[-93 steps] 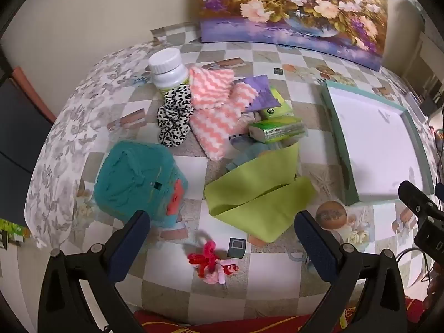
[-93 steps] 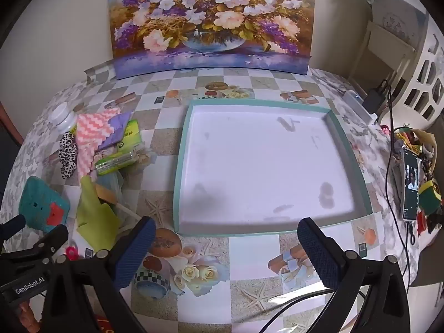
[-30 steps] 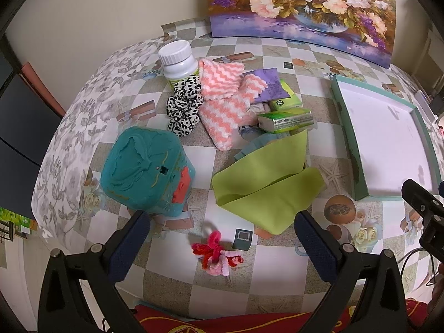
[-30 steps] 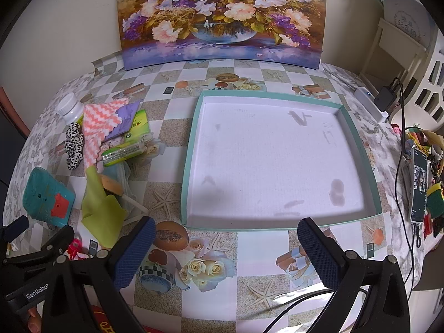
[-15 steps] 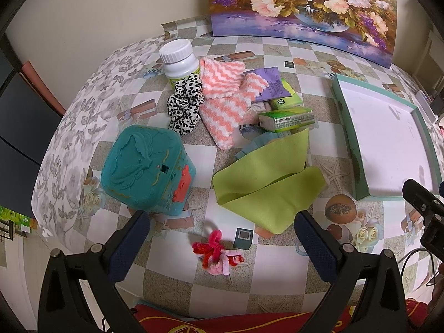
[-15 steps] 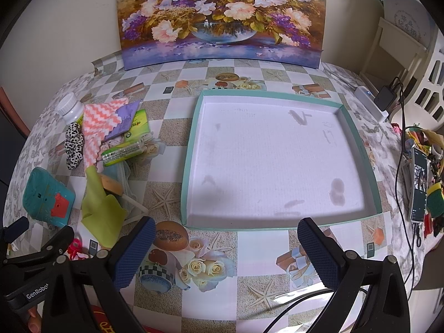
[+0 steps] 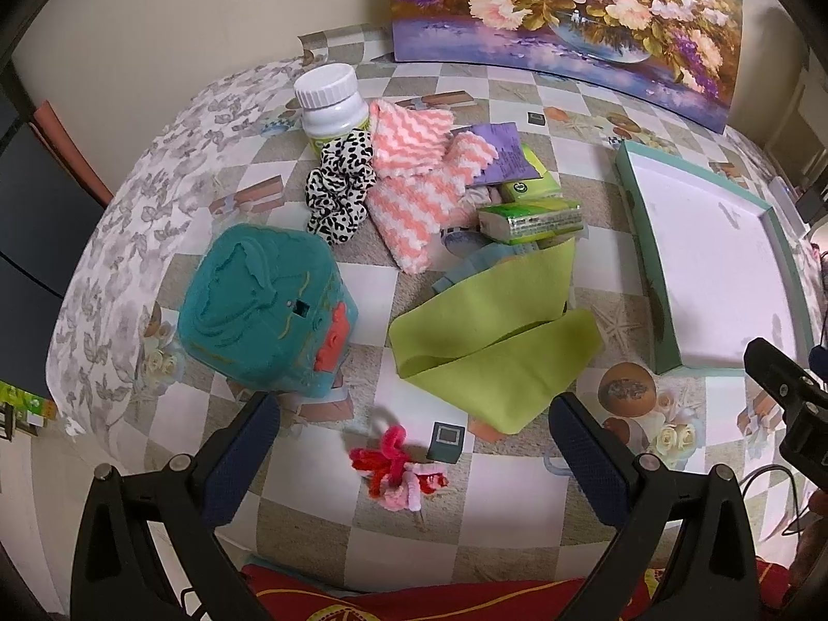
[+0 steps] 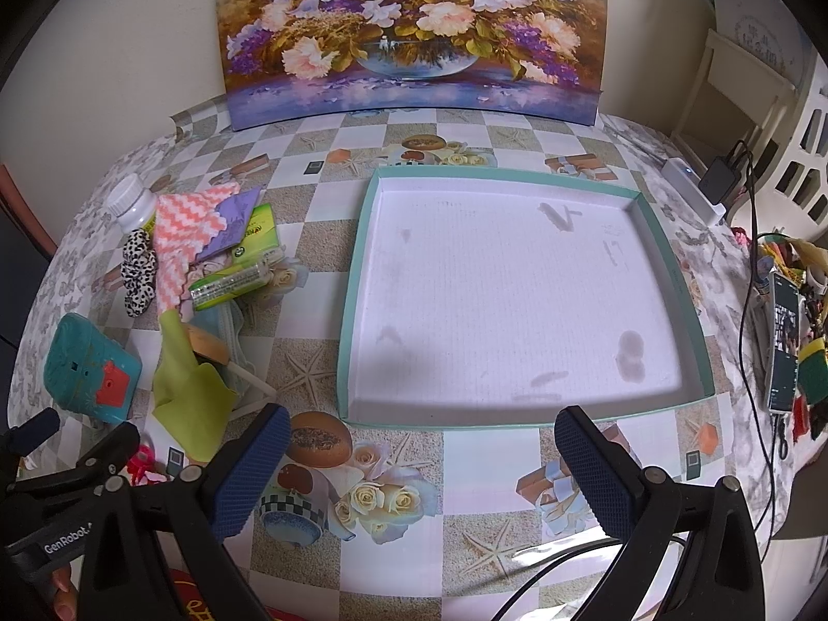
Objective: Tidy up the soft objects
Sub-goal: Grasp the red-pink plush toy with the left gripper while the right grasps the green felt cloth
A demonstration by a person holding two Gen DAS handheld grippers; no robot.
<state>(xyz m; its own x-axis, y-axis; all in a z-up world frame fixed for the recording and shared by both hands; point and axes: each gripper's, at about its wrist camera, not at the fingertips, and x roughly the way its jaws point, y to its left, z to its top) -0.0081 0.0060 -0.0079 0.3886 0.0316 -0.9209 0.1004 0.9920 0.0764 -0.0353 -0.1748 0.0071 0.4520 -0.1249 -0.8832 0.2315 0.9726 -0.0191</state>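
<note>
Left gripper [image 7: 414, 455] hangs above the near edge, jaws spread wide, nothing between them, blue pads [image 7: 240, 458] facing inward. Right gripper [image 8: 416, 466] same pose: jaws wide apart, holding nothing, pointing forward and level. Right one sits just right of the left; each shows at the edge of the other's view. Fingertip of the left hand [image 8: 62, 592] visible at its handle.

Our left gripper [image 7: 414, 458] and right gripper [image 8: 416, 471] share black plastic frames, silver screws and dark blue textured finger pads [image 8: 595, 476]. White "GenRobot" lettering marks one at eight o'clock.
</note>
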